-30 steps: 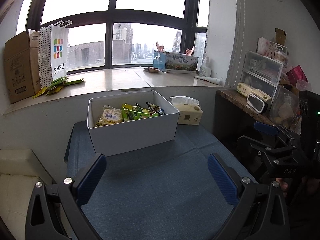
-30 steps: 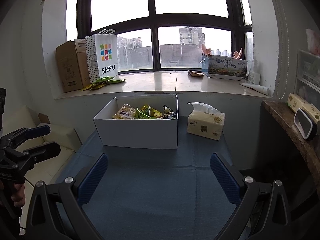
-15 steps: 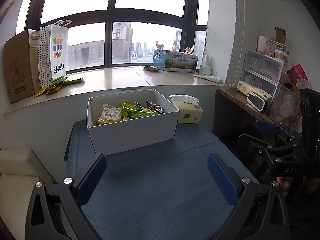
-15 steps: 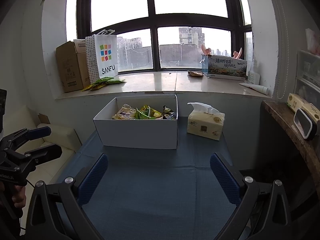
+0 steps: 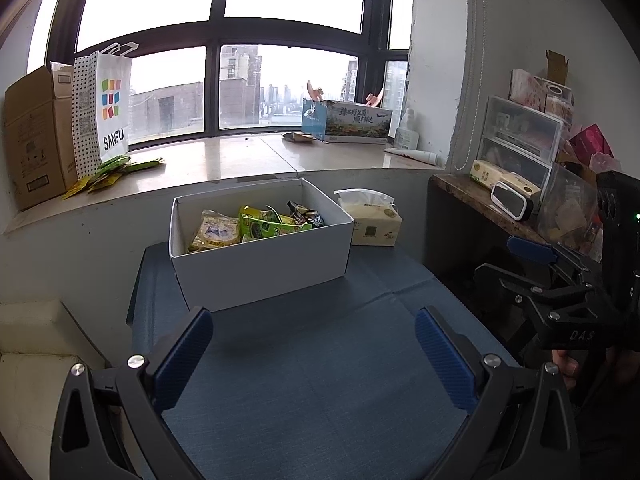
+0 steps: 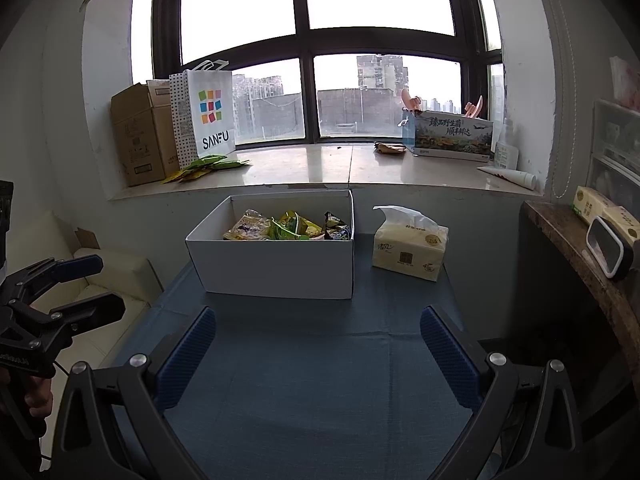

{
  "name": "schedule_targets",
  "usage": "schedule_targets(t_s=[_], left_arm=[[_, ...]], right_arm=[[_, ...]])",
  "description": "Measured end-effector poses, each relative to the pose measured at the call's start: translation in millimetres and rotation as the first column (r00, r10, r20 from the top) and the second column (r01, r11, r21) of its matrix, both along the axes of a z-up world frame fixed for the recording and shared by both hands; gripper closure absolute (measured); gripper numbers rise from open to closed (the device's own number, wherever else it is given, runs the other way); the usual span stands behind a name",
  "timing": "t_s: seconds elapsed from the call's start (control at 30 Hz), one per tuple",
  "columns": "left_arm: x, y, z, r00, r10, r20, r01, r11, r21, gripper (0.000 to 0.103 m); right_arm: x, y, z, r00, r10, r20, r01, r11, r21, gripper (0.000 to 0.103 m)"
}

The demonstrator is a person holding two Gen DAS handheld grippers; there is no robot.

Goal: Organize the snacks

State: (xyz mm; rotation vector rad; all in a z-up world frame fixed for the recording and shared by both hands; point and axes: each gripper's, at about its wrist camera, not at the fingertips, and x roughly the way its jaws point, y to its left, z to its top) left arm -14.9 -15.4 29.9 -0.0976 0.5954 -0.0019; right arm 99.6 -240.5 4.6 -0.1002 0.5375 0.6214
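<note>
Here we see a white rectangular cardboard box [image 6: 276, 264] with matte, smooth walls and an open top, standing on the far half of a worktop covered in dark blue woven cloth [image 6: 320, 392] with faint fold creases. Crinkly foil and plastic snack packets [image 6: 288, 228] lie heaped inside it: a pale yellow one at the left, bright green ones in the middle, dark ones at the right. From the right wrist view the box's long axis runs left to right, its long wall facing us; from the left wrist view it sits slightly turned, the near right corner pointing toward us. Just right of the box, apart from it, stands a soft pale yellow tissue pack [image 6: 410, 250] with a white sheet sticking up.

Our left gripper [image 5: 314, 340] hovers over the near part of the worktop, its jaws wide apart and holding nothing; the ribbed blue pads [image 5: 182, 356] are bare. Our right gripper [image 6: 318, 340] hangs likewise, jaws wide and empty.

On the glossy stone windowsill [image 6: 304, 168] beyond we see a brown corrugated carton [image 6: 138, 140], a white paper shopping bag [image 6: 208, 116] with coloured squares, flat green sachets [image 6: 208, 166] and a printed blue carton [image 6: 452, 134].
</note>
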Motion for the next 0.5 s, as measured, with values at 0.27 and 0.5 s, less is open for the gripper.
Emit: schedule_targets(t_s=[0.27, 0.5], left_arm=[[0.7, -0.3, 1.0, 1.000, 0.002, -0.001, -0.002, 1.000, 0.003, 0.000], [0.5, -3.2, 1.2, 1.000, -0.007, -0.002, 0.007, 1.000, 0.011, 0.000]], right_arm=[[0.4, -0.6, 1.2, 1.000, -0.001, 0.003, 0.001, 1.000, -0.001, 0.000], [0.5, -0.6, 1.0, 1.000, -0.001, 0.002, 0.001, 1.000, -0.003, 0.000]])
